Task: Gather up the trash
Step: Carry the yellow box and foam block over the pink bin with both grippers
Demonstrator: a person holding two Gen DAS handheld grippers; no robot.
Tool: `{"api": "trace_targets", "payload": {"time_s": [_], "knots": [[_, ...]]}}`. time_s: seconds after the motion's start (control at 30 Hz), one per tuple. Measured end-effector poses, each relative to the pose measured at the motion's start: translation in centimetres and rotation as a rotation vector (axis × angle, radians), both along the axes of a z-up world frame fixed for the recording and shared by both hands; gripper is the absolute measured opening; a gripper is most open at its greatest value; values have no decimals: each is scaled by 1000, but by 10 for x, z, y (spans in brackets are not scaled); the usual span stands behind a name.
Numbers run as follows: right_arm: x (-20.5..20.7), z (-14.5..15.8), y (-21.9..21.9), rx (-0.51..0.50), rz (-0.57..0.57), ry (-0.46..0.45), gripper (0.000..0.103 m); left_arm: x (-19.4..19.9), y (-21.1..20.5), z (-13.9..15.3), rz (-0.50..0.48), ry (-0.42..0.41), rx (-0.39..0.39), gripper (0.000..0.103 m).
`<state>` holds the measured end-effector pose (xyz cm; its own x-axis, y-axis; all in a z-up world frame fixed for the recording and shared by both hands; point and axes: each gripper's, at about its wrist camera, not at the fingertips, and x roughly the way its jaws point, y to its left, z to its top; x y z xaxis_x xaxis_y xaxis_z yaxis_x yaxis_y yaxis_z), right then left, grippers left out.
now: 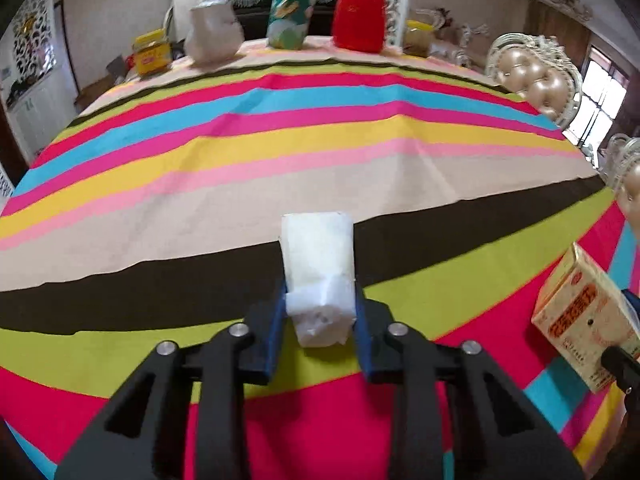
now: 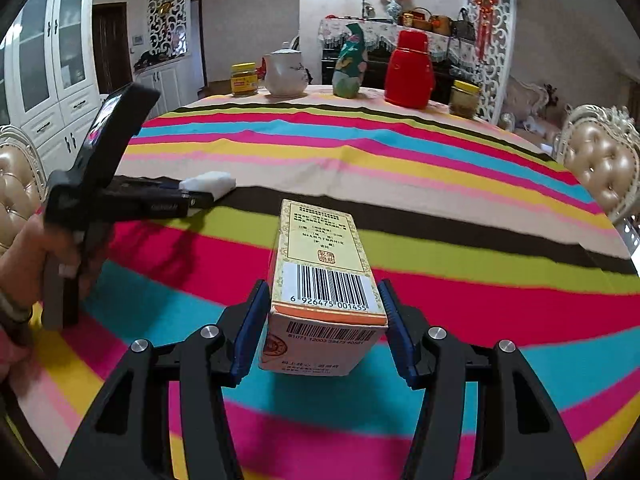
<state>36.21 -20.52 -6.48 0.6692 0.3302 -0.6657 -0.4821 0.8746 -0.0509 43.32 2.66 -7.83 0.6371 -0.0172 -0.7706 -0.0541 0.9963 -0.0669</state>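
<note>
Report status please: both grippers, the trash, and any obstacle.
Left gripper shut on white tissue wad. Right gripper shut on cardboard box. Both above striped tablecloth. Nothing in the way nearby.

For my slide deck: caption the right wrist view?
Right gripper clamps a barcoded carton above the striped tablecloth.

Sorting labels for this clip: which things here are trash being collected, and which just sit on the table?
Trash in hand:
crumpled white tissue wad, left gripper
cream cardboard box with barcode, right gripper

Just sitting:
red plastic jug
white ceramic teapot
yellow-lidded jar
green snack bag
</note>
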Motion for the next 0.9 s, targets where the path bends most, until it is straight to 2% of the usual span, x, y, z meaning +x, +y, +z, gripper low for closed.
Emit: {"api": "trace_targets", "payload": {"time_s": [0.13, 0.23, 0.5, 0.9], "knots": [[-20, 2, -15, 13, -42, -21, 54, -35, -20, 17, -41, -101, 40, 25], [-36, 4, -20, -3, -78, -51, 54, -69, -32, 29, -66, -153, 28, 25], [-83, 16, -30, -5, -145, -110, 54, -135, -56, 46, -117, -202, -32, 25], [-167, 31, -61, -4, -257, -183, 54, -217, -105, 60, -257, -268, -41, 25]]}}
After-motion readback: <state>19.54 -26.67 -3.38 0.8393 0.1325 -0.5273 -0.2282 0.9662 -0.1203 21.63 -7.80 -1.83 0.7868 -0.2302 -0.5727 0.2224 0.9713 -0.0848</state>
